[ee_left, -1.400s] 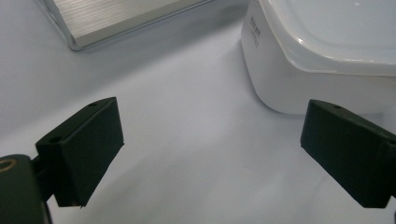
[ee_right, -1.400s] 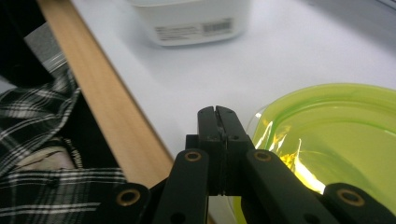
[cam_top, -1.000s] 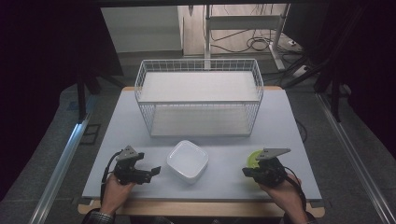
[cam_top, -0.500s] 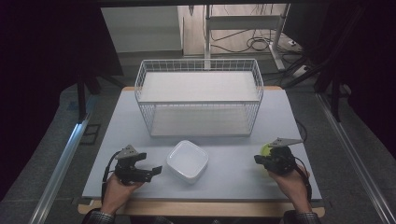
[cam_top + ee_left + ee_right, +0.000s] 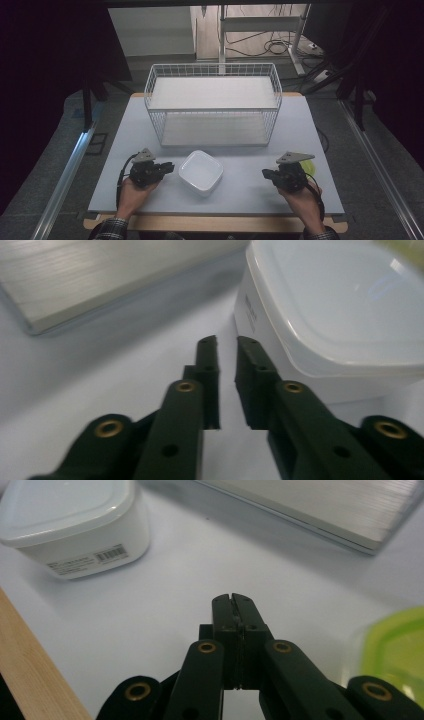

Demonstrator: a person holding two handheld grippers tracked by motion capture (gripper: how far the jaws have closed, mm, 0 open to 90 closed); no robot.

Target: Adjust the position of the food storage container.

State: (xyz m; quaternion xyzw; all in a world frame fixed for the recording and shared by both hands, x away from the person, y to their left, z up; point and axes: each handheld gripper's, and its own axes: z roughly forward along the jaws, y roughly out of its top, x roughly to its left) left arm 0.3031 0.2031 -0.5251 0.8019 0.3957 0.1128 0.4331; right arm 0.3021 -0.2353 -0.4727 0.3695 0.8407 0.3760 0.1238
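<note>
Since a second ago my left gripper (image 5: 167, 166) has just been closing its jaws to a narrow, empty gap, and the white lidded container (image 5: 201, 172) sits on the table just to its right, nearer it than my shut right gripper (image 5: 266, 174).

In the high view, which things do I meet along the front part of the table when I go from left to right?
left gripper → white container → right gripper → green lid, partly hidden behind the right gripper.
</note>
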